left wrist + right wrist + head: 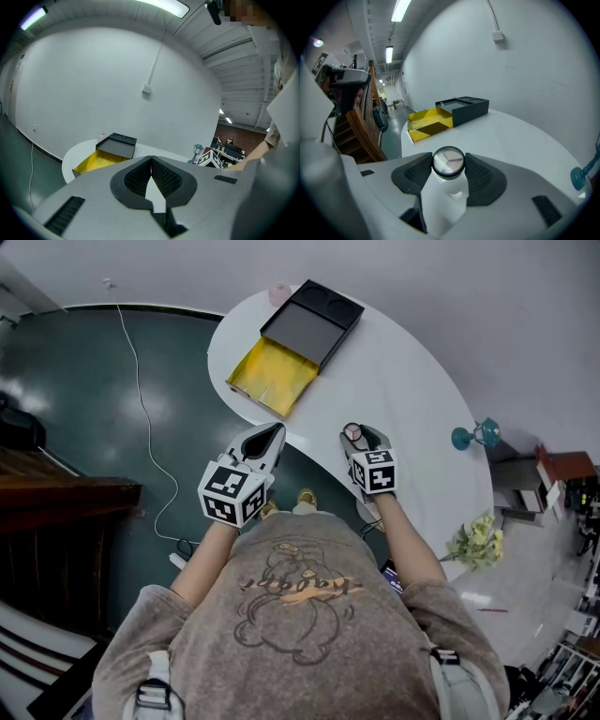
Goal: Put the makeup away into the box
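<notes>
A round makeup compact (448, 161) with a black rim and a clear lid sits between the pads of my right gripper (449, 166), which is shut on it and holds it above the white table (403, 381). In the head view the compact (353, 434) shows at the tip of that gripper (355, 439). The box (272, 373) has a yellow inside and lies open at the table's far left end, with its black lid part (314, 320) behind it. The box (429, 123) is well ahead of the compact. My left gripper (270, 437) is shut and empty, its jaws (151, 159) pointing toward the box (101, 159).
A teal ornament (475, 435) stands near the table's right edge, and pale flowers (478, 542) lie further along it. A small pink item (279, 293) sits beside the box. On the dark green floor to the left are a white cable (141, 409) and a wooden stair (56, 498).
</notes>
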